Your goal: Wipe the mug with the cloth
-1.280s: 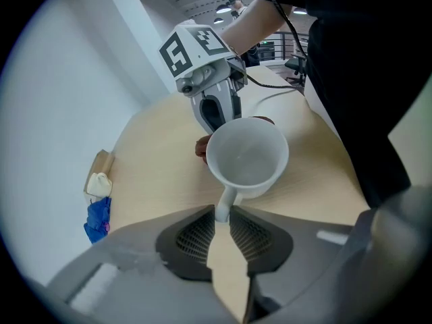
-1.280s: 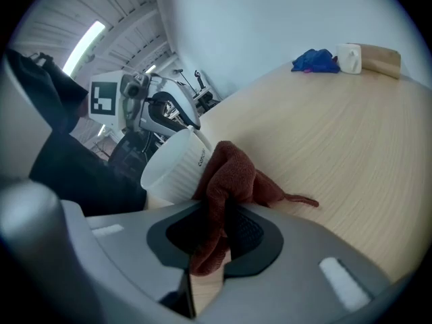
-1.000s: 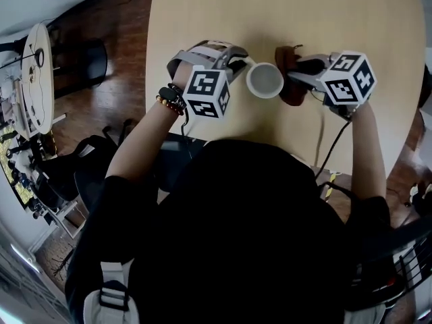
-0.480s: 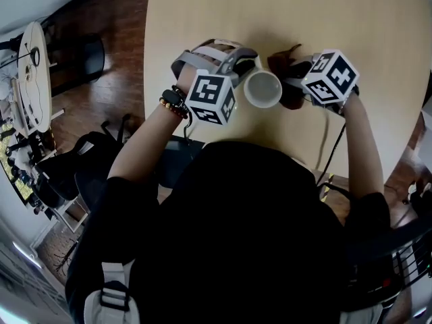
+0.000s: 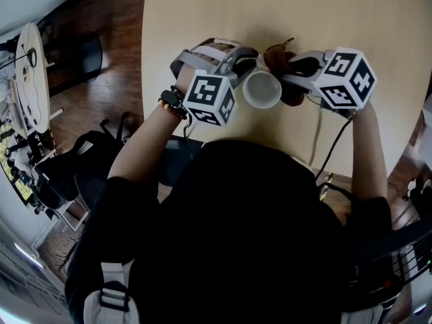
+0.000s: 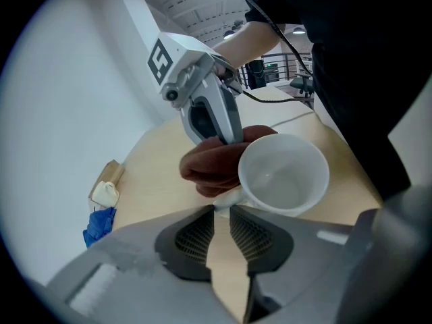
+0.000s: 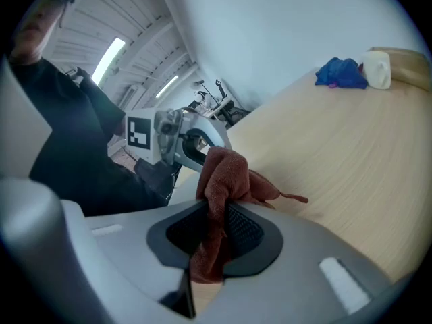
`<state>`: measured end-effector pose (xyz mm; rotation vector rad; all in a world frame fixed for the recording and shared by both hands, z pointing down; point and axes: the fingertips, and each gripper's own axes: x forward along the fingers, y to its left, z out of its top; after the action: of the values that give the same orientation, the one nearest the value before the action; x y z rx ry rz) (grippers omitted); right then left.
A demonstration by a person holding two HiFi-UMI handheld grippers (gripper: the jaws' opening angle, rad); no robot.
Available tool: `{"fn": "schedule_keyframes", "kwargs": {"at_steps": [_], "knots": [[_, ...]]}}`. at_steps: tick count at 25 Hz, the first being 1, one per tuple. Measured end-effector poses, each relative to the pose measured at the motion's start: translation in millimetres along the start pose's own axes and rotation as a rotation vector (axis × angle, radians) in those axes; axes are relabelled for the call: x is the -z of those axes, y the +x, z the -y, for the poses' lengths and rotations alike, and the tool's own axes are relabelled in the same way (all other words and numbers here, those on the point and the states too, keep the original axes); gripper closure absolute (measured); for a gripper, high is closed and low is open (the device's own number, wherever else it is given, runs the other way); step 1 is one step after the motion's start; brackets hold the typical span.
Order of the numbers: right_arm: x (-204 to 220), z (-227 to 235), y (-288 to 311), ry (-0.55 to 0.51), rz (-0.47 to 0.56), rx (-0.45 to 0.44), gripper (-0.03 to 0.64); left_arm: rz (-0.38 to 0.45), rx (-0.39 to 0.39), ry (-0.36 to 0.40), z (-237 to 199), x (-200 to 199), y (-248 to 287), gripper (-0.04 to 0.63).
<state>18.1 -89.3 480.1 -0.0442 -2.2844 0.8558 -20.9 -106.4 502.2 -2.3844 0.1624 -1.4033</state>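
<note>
Left gripper (image 6: 222,212) is nearly closed, pinching the handle of the white mug (image 5: 262,90). Mug is mouth up over the near part of the table (image 5: 351,19), between both grippers. Brown cloth (image 5: 275,61) lies against the mug's right side, clamped in the right gripper (image 7: 217,225). The wipe likely goes leftward from there.

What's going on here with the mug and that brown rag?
A person is wiping a white mug at a wooden table. The left claw pinches the mug's handle to steady it. The right claw is clamped on a brown cloth, held up against the mug's outer side. The mug stands upright and looks empty.
</note>
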Motion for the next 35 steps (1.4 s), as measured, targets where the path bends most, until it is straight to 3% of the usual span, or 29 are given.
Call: {"fn": "schedule_keyframes", "kwargs": {"at_steps": [9,16,23,26,30,33,35], "knots": [[-15,8,15,-0.075,-0.093,0.031,0.552,-0.016,-0.034,-0.020,-5,-2,-1,0.525],[9,36,42,-0.143,-0.219,0.209,0.554,-0.026,-0.052,-0.037,-4,-2,1,0.532],[15,44,41,-0.152,-0.227,0.358,0.554,-0.038,-0.106,-0.127,-7,17,-2,0.572],[36,35,26,-0.135,-0.293,0.389,0.554,-0.034,-0.152,-0.243,-7,39,-21,0.572],[74,15,14,-0.118,-0.413,0.394,0.550,0.037,-0.229,-0.487,-8,66,-52,0.571],[93,22,16,-0.126,-0.382,0.523,0.538,0.147,-0.255,-0.684,4,66,-70,0.557],[93,26,16,-0.119,-0.310,0.588,0.530,0.225,-0.264,-0.753,11,53,-80,0.537]]}}
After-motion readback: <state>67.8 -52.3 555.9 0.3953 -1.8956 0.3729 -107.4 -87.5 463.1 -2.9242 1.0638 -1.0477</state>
